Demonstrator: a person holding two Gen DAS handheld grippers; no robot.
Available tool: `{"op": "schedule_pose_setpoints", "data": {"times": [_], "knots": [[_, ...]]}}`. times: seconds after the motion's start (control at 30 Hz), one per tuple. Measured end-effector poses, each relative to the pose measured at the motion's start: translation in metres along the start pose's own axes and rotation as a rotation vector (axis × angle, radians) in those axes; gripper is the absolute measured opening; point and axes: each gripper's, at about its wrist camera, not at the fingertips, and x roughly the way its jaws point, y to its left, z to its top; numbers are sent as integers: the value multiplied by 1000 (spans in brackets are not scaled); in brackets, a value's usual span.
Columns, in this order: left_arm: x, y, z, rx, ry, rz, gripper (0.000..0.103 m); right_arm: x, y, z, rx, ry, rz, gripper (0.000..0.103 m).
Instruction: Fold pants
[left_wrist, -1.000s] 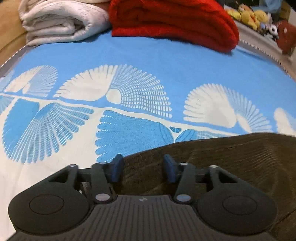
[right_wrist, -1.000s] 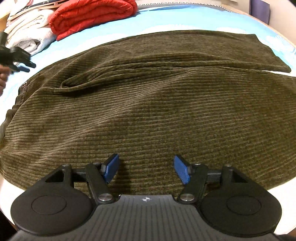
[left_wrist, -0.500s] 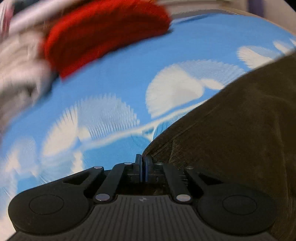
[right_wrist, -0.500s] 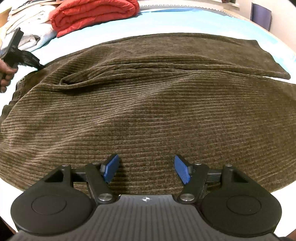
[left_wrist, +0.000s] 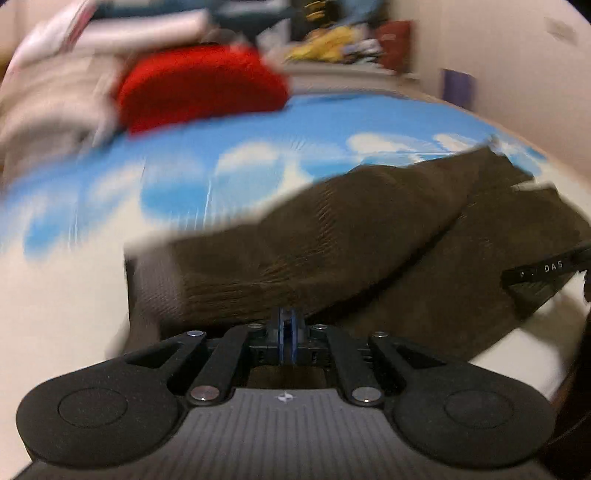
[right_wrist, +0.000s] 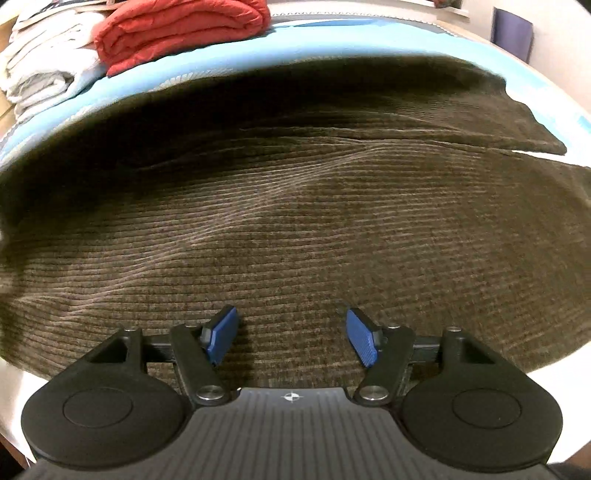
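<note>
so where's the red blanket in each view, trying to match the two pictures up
Left wrist view: the red blanket is at upper left of centre, blurred, beyond the blue sheet.
Right wrist view: the red blanket is along the top edge, left of centre, folded, beside a pale folded blanket.
Shared landmark: the brown pants, spread in front of the red blanket in both views.

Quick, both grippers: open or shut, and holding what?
Left gripper: shut on the pants.
Right gripper: open, empty, over the pants.
</note>
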Motion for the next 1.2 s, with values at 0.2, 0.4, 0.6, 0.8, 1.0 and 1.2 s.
{"op": "schedule_pose_setpoints", "data": {"times": [0.2,0.4,0.6,0.8,1.0,1.2], "knots": [[-6,47,-11,-389,78,-143,38,-29,6,-2,-1,-85,33,67],[12,76,-11,-620,114,-193,43,-43,6,-1,36,-133,52,67],[29,87,-8,-725,105,-194,47,-52,1,-2,84,-159,78,67],[49,90,-7,-770,109,-207,49,-47,-14,1,183,-157,98,67],[68,95,0,-785,101,-219,46,-33,-23,4,242,-136,97,67],[14,110,12,-719,-207,-63,3,-29,-49,12,370,-163,111,61]]}}
